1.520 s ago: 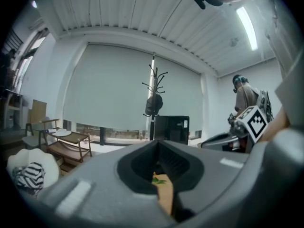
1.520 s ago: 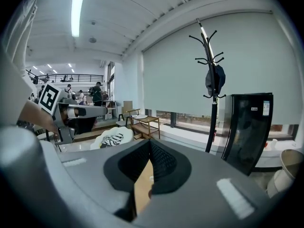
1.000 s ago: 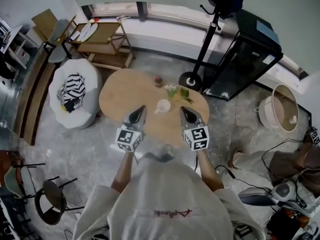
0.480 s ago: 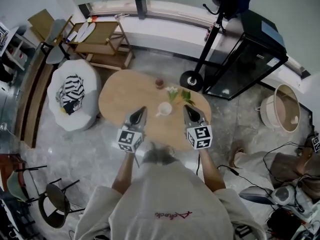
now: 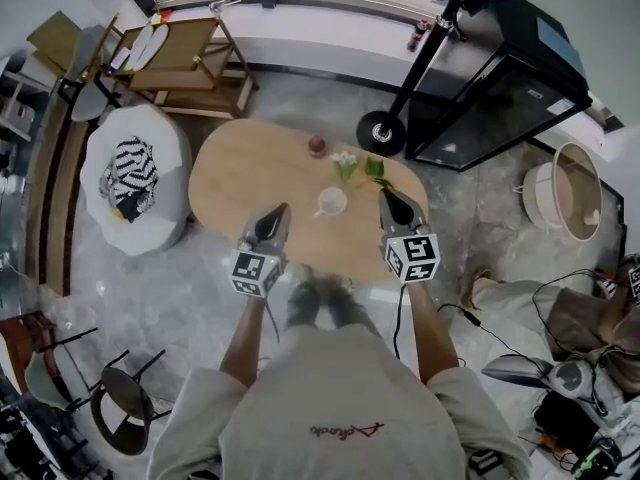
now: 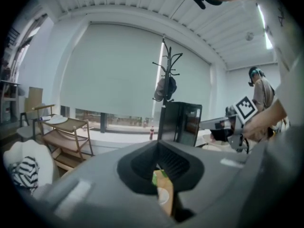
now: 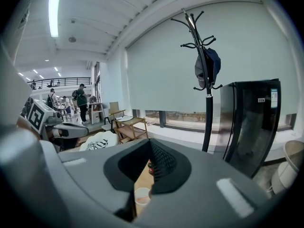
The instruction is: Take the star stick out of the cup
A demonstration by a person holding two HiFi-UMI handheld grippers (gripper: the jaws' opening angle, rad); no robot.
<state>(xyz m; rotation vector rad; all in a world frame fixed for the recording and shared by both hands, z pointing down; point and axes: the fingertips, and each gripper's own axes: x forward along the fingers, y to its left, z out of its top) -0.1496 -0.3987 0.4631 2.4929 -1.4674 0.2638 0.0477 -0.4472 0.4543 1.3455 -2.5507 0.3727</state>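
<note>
A white cup [image 5: 330, 202] stands on the oval wooden table [image 5: 240, 173], right of its middle. Through the slit between its jaws, the left gripper view shows the cup [image 6: 163, 196]. So does the right gripper view, where a thin orange stick seems to lie across the cup's [image 7: 142, 196] mouth. My left gripper [image 5: 278, 211] hovers over the table's near edge, left of the cup, jaws together and empty. On the cup's other side my right gripper [image 5: 392, 196] is shut too, with nothing in it. The cup sits between both tips, slightly ahead of them.
Green-and-white items [image 5: 358, 166] and a small dark red object [image 5: 317, 146] lie on the table beyond the cup. Around it are a white pouf with striped cloth [image 5: 135, 178], a wooden trolley [image 5: 190, 63], a coat stand's base [image 5: 380, 133], a black cabinet [image 5: 490, 98] and a round basket [image 5: 570, 208].
Both grippers have moved forward and a little down, from the table's near edge to either side of the cup. Their jaws stayed together.
</note>
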